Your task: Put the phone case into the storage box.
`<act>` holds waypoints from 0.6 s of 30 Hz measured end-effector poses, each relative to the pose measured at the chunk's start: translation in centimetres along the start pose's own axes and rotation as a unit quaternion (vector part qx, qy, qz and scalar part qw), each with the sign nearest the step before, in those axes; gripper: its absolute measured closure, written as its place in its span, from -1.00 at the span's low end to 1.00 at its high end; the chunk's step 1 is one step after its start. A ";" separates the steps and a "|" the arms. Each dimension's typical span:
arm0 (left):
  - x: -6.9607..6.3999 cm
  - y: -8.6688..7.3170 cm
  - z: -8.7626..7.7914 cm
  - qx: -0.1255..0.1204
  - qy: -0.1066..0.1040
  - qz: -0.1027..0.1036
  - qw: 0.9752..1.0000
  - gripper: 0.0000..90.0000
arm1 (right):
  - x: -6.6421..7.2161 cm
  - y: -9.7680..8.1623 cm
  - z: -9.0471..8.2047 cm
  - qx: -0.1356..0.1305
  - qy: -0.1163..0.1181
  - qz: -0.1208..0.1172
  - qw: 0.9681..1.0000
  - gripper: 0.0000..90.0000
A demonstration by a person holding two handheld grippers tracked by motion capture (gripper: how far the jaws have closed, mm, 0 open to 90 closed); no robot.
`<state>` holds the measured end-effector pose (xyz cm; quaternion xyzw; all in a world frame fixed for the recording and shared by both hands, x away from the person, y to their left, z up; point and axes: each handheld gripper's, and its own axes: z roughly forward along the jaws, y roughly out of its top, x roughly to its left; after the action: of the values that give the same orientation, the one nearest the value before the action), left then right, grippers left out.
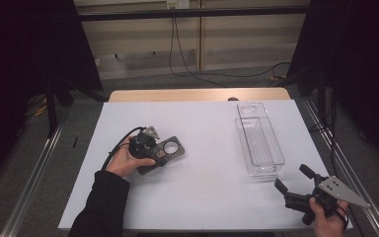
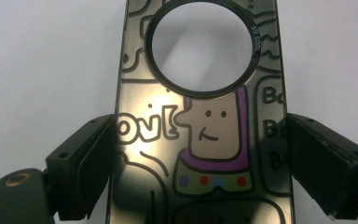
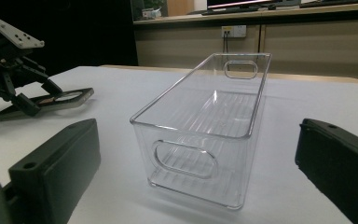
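Well to the left of the clear plastic bin (image 1: 259, 140), the flat dark plate with a round hole (image 1: 164, 152) lay on the white desk (image 1: 202, 197), and the left gripper (image 1: 150, 150) was at its near end. From the left gripper view, the plate (image 2: 200, 140) ran straight away between the two black jaws, its long axis in line with them and its round hole at the far end. The jaws stood close on both long edges, but I could not tell if they pressed the plate or only flanked it. The bin was empty, with its long axis running away from the person and its near short end facing the right gripper (image 1: 296, 187). That gripper hovered just beside this near end, its jaws spread wide with nothing between them; in the right gripper view the bin (image 3: 205, 135) stood ahead between the jaws. The left hand (image 1: 123, 160) was clearly the nearer one to the plate. To my judgement, the coming move was to lift the plate and carry it right toward the bin, so its length should follow the length of the bin.
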<state>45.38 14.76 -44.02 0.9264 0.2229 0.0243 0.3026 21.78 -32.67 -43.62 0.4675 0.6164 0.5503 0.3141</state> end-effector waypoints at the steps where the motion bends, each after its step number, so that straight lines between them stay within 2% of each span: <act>1: 0.0 0.0 -0.1 -0.006 0.005 -0.003 1.000 -0.73 | 0.0 0.0 0.0 0.000 -0.001 -0.001 1.000 -1.00; 5: 0.0 -0.2 -0.5 -0.039 0.021 -0.012 0.999 -0.73 | 0.0 0.0 0.0 0.000 -0.002 -0.001 1.000 -1.00; 7: 0.0 -0.2 -0.7 -0.046 0.020 -0.016 0.999 -0.73 | 0.0 0.0 0.0 0.000 -0.002 0.000 1.000 -1.00; 11: -0.1 -0.2 -1.0 -0.073 0.029 -0.012 0.997 -0.73 | 0.0 0.0 -0.1 -0.001 -0.002 0.000 1.000 -1.00; 13: -0.1 -0.1 -1.2 -0.080 0.036 -0.006 0.996 -0.73 | 0.0 0.0 -0.1 -0.001 -0.003 0.000 1.000 -1.00; 18: -0.3 0.0 -1.6 -0.105 0.051 -0.006 0.993 -0.73 | 0.0 0.0 -0.1 -0.002 -0.003 0.000 1.000 -1.00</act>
<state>44.82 15.47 -42.69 0.8857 0.2399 0.0929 0.3865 21.70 -32.73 -43.59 0.4686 0.6146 0.5499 0.3167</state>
